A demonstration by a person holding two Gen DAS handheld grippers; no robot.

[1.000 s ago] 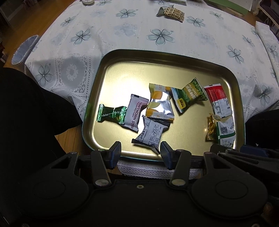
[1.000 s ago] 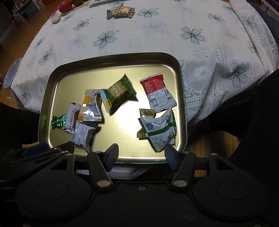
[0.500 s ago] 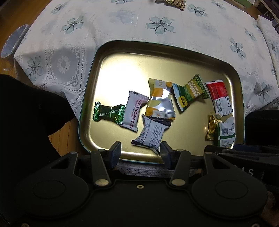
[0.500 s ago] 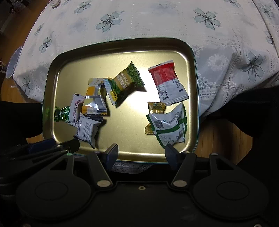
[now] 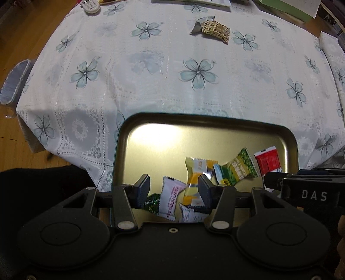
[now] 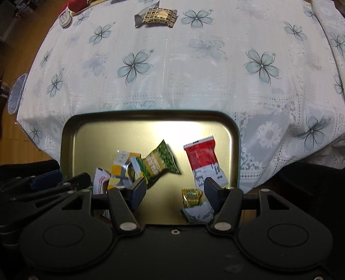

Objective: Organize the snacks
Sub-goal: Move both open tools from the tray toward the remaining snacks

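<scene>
Left gripper (image 5: 173,190): jaws spread wide, nothing between the pads; it hangs over the near part of the tray, pointing almost straight down.
Right gripper (image 6: 174,191): jaws parted, nothing gripped; it hangs over the near right part of the tray, pointing straight down.
Under the left jaws: a green candy (image 5: 152,203), a white-and-pink packet (image 5: 171,198) and a white printed packet (image 5: 189,214), all partly hidden by the gripper body.
Under the right jaws: a small gold candy (image 6: 190,197) touching a white-and-green packet (image 6: 197,213) at the tray's near edge.
Tray (image 5: 172,117): gold metal with rounded corners, overhanging the near edge of the worktop.
Middle of tray: a yellow-and-silver packet (image 5: 197,172) overlapping a green-and-yellow packet (image 5: 236,170).
Right side of tray: a red-and-white packet (image 6: 203,161) lying apart from the others.
Worktop (image 5: 172,86): covered by a white lace cloth with blue flowers.
Far side of worktop: a patterned brown packet (image 5: 212,28) lying alone, well apart from the tray.
Far left corner: a small round tin (image 6: 64,17).
Person: dark clothing (image 5: 43,181) at the lower left of the left wrist view.
</scene>
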